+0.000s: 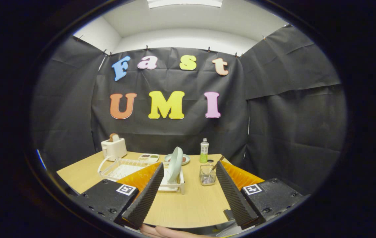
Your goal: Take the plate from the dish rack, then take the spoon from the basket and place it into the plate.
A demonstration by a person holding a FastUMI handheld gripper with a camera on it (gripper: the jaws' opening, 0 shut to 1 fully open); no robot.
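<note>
Fingers spread wide over table, plate upright in dish rack, spoon in basket beyond

No words or numbers legible on any object. One square black-and-white coded marker sits on the left finger mount of the hand-held gripper, and a matching marker on the right mount. Fingers spread wide, gripping nothing. Beyond the fingers, the small white-and-green plastic bottle has a label too small to read.
</note>
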